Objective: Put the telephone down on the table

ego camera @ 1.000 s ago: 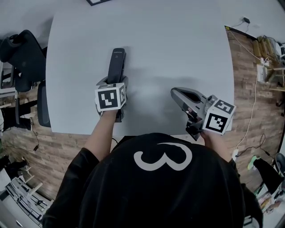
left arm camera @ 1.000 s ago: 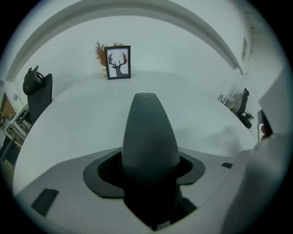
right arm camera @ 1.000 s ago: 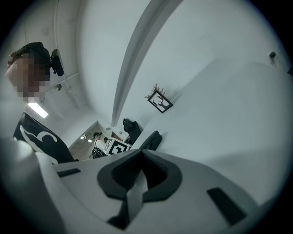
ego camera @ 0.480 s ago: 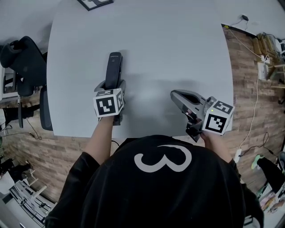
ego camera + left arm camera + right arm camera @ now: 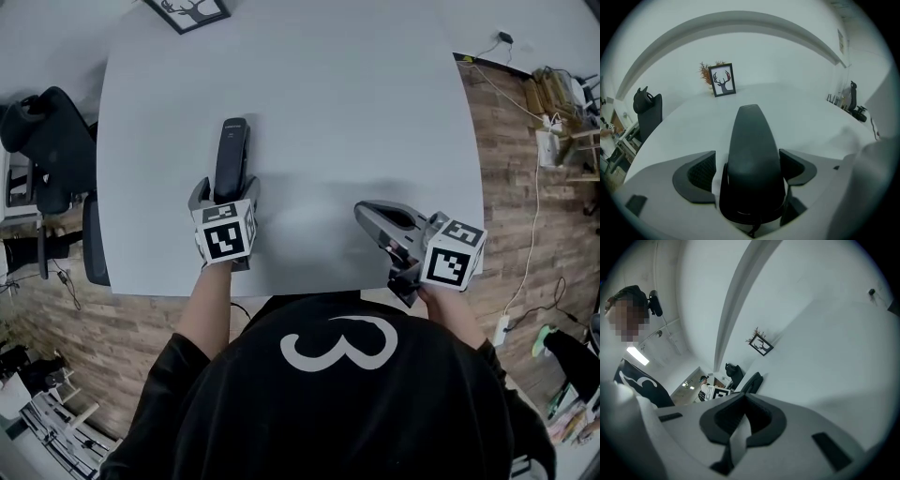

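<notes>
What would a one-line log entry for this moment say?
phone: lying on table | left tongs: just opened, phone between, not gripped | right tongs: shut, empty

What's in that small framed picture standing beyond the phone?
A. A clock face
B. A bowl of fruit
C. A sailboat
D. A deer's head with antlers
D: in the left gripper view the framed picture shows a dark deer's head with branching antlers on a white ground.
</notes>
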Motion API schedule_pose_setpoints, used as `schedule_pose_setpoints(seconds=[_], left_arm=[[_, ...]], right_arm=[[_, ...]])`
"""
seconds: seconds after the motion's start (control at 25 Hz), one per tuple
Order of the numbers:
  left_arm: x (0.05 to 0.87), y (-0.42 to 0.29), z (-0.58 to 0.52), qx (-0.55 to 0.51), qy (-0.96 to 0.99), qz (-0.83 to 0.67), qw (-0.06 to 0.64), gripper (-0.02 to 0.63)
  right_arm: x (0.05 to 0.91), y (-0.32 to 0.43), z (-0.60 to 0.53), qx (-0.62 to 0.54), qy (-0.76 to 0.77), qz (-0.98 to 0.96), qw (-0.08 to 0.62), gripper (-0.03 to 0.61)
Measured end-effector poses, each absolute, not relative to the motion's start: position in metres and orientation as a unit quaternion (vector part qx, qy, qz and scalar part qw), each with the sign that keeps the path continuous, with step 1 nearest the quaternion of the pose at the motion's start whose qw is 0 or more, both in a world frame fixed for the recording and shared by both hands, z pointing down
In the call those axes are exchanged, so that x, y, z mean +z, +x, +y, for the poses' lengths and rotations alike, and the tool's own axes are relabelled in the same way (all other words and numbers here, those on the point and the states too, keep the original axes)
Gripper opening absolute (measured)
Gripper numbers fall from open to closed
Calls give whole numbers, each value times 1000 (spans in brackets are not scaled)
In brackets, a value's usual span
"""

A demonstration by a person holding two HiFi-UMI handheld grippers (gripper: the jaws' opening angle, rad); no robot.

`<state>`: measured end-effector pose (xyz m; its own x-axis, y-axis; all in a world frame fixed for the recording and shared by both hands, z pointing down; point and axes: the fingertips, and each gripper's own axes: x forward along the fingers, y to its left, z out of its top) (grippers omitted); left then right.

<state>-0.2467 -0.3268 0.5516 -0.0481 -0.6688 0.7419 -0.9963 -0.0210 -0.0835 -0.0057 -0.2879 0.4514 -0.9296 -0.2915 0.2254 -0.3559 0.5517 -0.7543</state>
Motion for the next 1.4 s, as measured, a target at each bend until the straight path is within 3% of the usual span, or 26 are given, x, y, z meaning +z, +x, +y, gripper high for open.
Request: schedule_pose_setpoints(seconds=[0.48, 0.8, 0.88, 1.08, 1.16, 1.4], left_arm=[[479, -240, -310, 193, 670, -673, 248, 414], [405, -180, -264, 70, 747, -603, 269, 406], [385, -165, -251, 46, 762, -584, 275, 357], [346, -127, -214, -19, 787, -535, 307, 156], [332, -110, -199, -23, 808, -508, 299, 23], [317, -74, -169, -5, 848, -456, 271, 11]], right_arm=[[433, 13, -259, 410, 170, -896, 25, 9], [393, 25, -245, 372, 144, -917, 3, 8], [377, 23, -241, 357, 132, -925, -3, 8], [339, 21, -229, 338, 94, -936, -30, 8], [328, 17, -223, 327, 81, -941, -32, 8], [308, 1, -201, 280, 40, -959, -12, 8]])
